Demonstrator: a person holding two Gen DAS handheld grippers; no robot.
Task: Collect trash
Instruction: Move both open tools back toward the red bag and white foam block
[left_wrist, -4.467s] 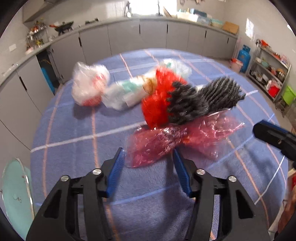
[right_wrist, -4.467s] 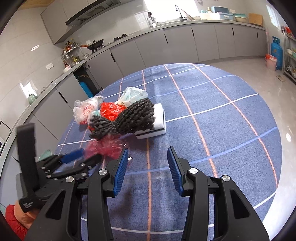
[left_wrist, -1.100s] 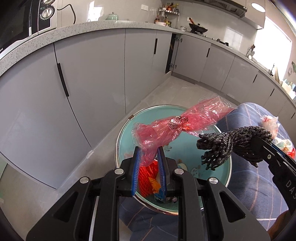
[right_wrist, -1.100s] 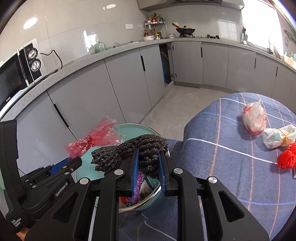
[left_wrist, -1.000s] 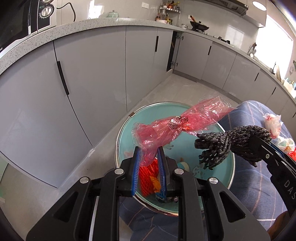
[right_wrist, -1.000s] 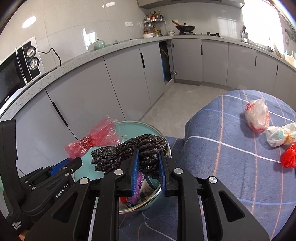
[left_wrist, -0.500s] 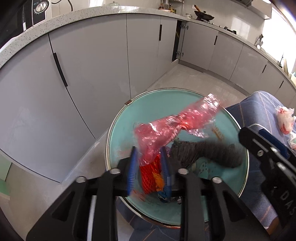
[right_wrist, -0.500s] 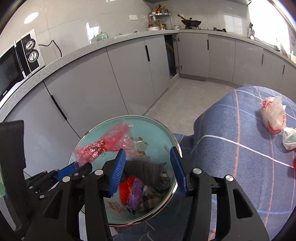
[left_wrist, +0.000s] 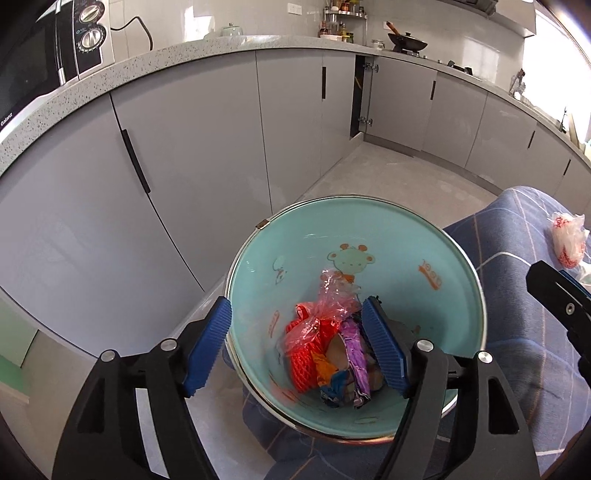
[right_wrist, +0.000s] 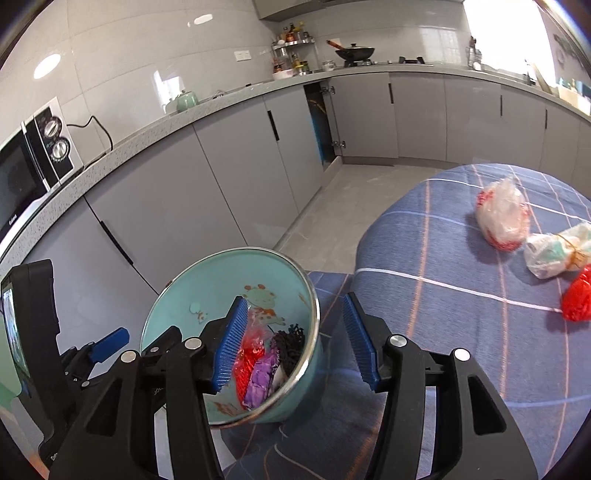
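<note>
A teal bin (left_wrist: 388, 236) (right_wrist: 221, 288) with a cartoon print stands beside the blue-clothed table. Inside lie the pink plastic bag (left_wrist: 334, 295), red netting (left_wrist: 306, 354), a purple wrapper (left_wrist: 354, 354) and the black woolly piece (right_wrist: 290, 343). My left gripper (left_wrist: 295, 347) is open and empty above the bin. My right gripper (right_wrist: 295, 339) is open and empty over the bin's right rim. On the table remain a white-red bag (right_wrist: 500, 218), a tied white bundle (right_wrist: 554, 254) and a red netting ball (right_wrist: 576, 299).
Grey kitchen cabinets (left_wrist: 207, 147) run along the wall behind the bin. A microwave (right_wrist: 33, 162) sits on the counter. The checked blue tablecloth (right_wrist: 461, 314) hangs over the table edge next to the bin.
Both grippers opened. The pink bag dropped from the left gripper and the black woolly piece from the right gripper into the bin.
</note>
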